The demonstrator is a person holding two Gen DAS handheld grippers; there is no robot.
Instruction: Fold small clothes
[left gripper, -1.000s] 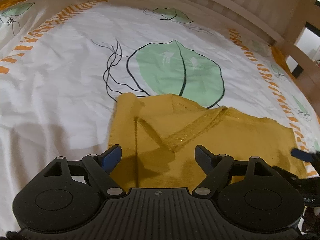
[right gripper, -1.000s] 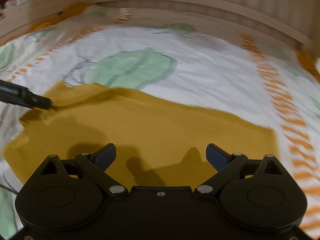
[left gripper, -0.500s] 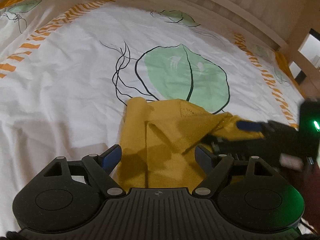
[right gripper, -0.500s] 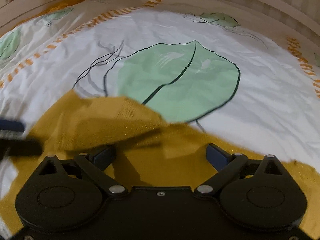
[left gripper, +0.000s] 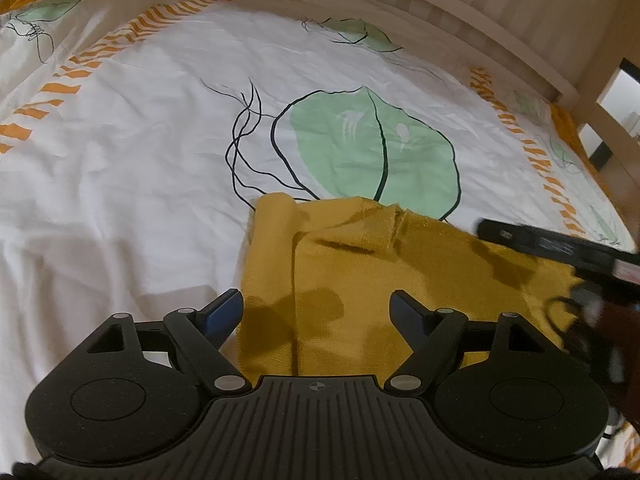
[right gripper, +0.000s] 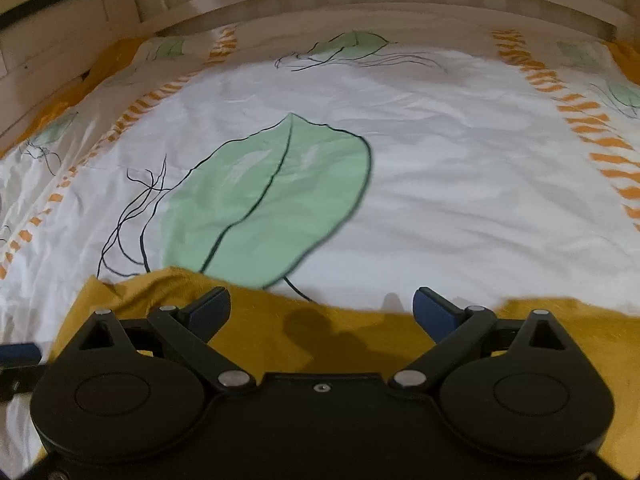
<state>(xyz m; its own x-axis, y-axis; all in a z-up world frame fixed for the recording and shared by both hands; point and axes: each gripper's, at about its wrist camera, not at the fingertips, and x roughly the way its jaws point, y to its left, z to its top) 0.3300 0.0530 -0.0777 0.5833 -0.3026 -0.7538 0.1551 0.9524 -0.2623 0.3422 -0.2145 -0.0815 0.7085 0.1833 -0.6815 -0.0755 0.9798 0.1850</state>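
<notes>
A mustard-yellow knit garment (left gripper: 360, 272) lies on the bed sheet (left gripper: 140, 160), partly folded, with a rolled edge on its left side. My left gripper (left gripper: 318, 308) is open and empty, hovering over the garment's near left part. My right gripper (right gripper: 322, 308) is open and empty above the garment's far edge (right gripper: 280, 320). The right gripper also shows in the left wrist view (left gripper: 560, 248) as a dark blurred shape over the garment's right side. A tip of the left gripper shows at the left edge of the right wrist view (right gripper: 16, 354).
The sheet is white with a large green leaf print (left gripper: 372, 152) and orange dashed borders (left gripper: 552, 168). A pale wooden bed frame (left gripper: 500, 20) runs along the far side. The same leaf (right gripper: 272, 196) lies just beyond the garment in the right wrist view.
The right gripper has crossed over the garment from the right and drawn back; the neckline that lay flat now sits bunched and folded. Both grippers stay open. The left gripper has barely moved.
</notes>
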